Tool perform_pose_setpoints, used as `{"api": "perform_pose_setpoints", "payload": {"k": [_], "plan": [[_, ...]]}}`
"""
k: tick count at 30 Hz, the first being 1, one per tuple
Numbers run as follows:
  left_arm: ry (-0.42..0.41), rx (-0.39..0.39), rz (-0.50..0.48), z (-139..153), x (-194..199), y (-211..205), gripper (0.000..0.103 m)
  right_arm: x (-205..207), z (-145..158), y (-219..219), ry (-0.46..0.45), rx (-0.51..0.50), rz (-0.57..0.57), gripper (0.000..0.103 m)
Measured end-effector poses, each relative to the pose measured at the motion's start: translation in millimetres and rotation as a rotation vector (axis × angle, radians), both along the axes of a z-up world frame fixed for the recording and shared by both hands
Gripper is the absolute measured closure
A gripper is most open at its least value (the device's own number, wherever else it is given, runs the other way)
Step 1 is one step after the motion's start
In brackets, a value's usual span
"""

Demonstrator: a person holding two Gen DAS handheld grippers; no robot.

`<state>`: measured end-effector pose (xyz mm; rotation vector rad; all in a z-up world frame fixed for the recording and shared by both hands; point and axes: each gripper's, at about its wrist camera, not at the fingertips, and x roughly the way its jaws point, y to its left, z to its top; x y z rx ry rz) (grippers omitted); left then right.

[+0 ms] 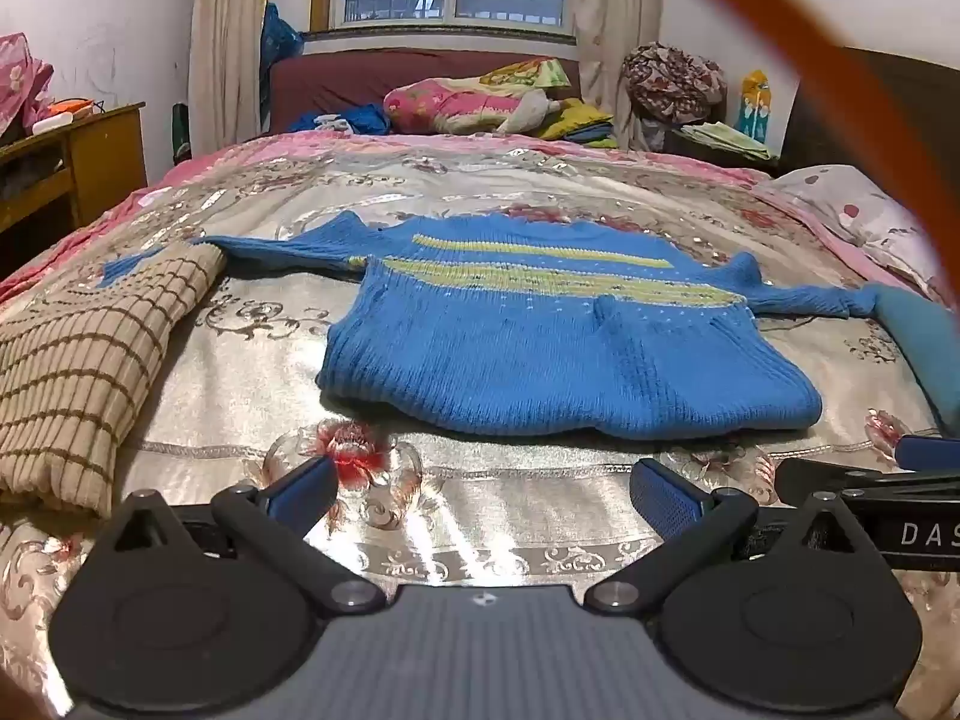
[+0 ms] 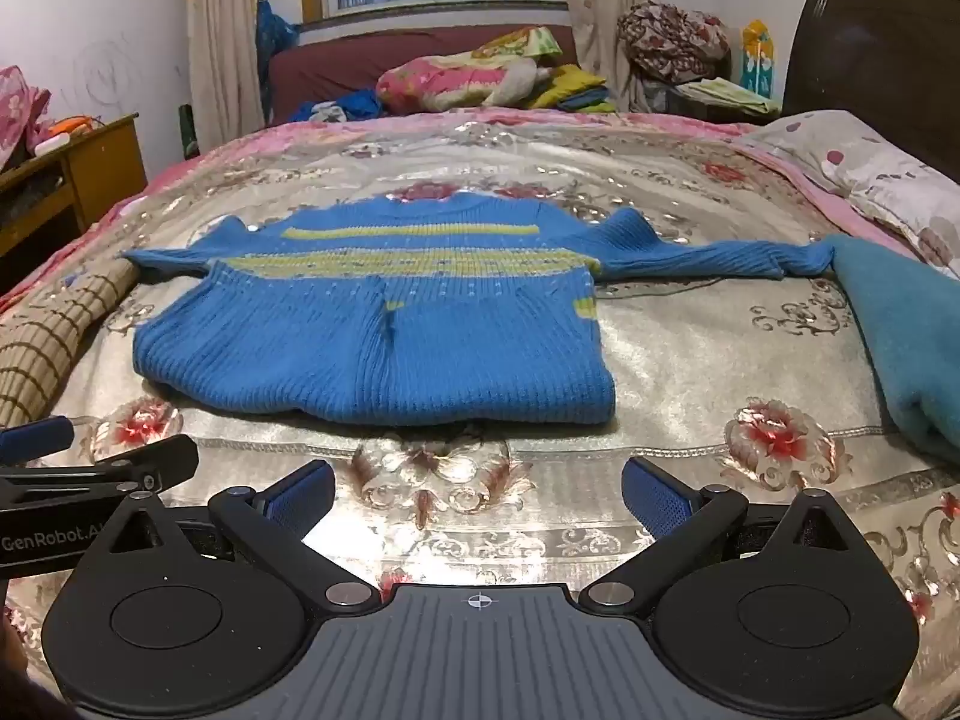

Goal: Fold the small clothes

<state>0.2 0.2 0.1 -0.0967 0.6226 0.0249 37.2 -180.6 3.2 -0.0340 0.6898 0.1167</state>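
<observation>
A small blue knit sweater (image 1: 540, 324) with yellow-green stripes lies on the bed, its lower half folded up over the chest and both sleeves spread out sideways. The right wrist view shows the same sweater (image 2: 384, 336) from slightly further right. My left gripper (image 1: 483, 489) hovers over the bedspread just in front of the sweater's near folded edge, jaws wide apart with nothing between them. My right gripper (image 2: 477, 486) is beside it, likewise open and empty, a short way short of the sweater. Each gripper shows at the edge of the other's view.
A beige checked cloth (image 1: 78, 360) lies left of the sweater, over one sleeve end. A teal cloth (image 2: 900, 348) lies to the right, touching the other sleeve. The floral bedspread (image 2: 690, 360) covers the bed; pillows (image 2: 870, 180), piled bedding (image 2: 468, 81) and a wooden cabinet (image 1: 90, 156) stand around.
</observation>
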Motion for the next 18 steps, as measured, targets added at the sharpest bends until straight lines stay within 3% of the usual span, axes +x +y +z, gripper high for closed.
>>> {"api": "perform_pose_setpoints", "payload": {"k": [7, 13, 18], "plan": [[-0.014, 0.012, 0.003, 1, -4, -2, 0.000, 2, -3, 1, 0.003, -0.004, -0.002, 0.002], [-0.015, 0.016, 0.003, -17, -7, -4, 0.000, 3, -9, 1, 0.010, 0.002, 0.002, 0.002], [0.010, 0.009, 0.005, -11, 4, 1, 0.000, 7, -8, 4, 0.022, 0.002, 0.006, 0.002]]}}
